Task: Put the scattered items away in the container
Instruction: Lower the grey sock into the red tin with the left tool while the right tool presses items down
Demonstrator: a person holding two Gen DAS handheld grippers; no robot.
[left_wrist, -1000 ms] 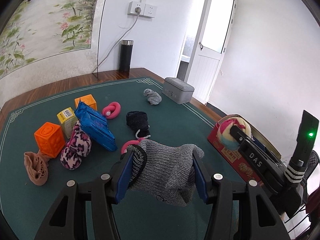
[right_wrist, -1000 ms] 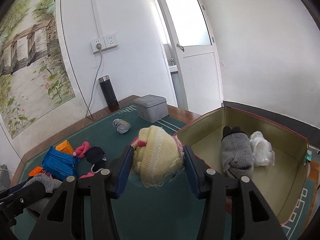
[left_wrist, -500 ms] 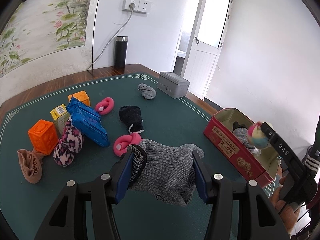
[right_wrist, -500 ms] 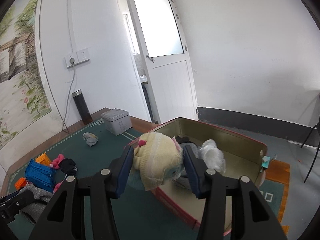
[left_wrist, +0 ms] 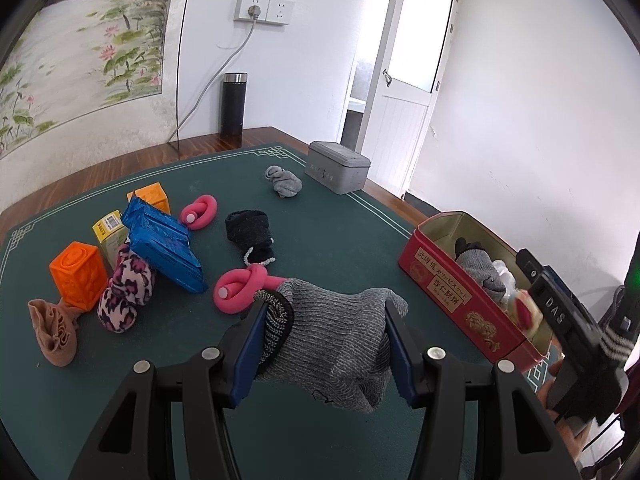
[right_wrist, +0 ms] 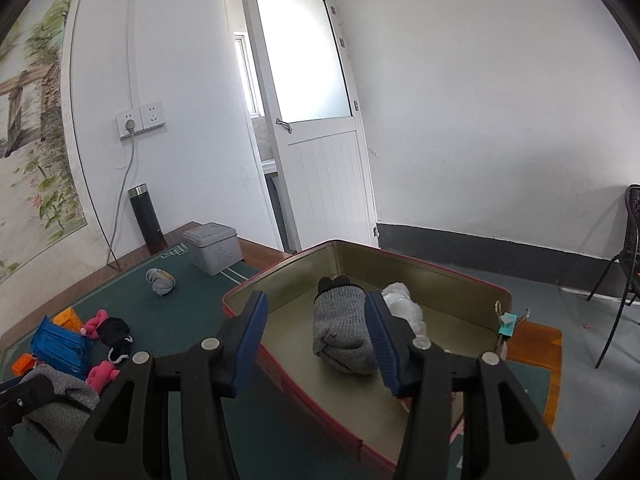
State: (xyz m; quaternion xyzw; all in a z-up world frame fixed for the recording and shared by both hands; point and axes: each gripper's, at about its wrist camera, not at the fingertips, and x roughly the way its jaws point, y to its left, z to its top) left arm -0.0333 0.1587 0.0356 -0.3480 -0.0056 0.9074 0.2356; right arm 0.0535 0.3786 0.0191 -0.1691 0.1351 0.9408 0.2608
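Between the left gripper's (left_wrist: 326, 344) closed pads hung a grey sock (left_wrist: 332, 340), clear of the red tin (left_wrist: 464, 292); that loose bulk could snag the tin's rim, and a pink curler (left_wrist: 240, 290) lay beneath. Over the tin's floor, the right gripper (right_wrist: 316, 338) stood wide and empty above another grey sock (right_wrist: 342, 332) and a white bag (right_wrist: 402, 306).

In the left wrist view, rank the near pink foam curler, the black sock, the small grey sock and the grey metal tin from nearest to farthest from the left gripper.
1. Near pink foam curler, just ahead of the left gripper, to its left.
2. Black sock, mid-mat.
3. Small grey sock, far side of the mat.
4. Grey metal tin, at the far mat edge, right.
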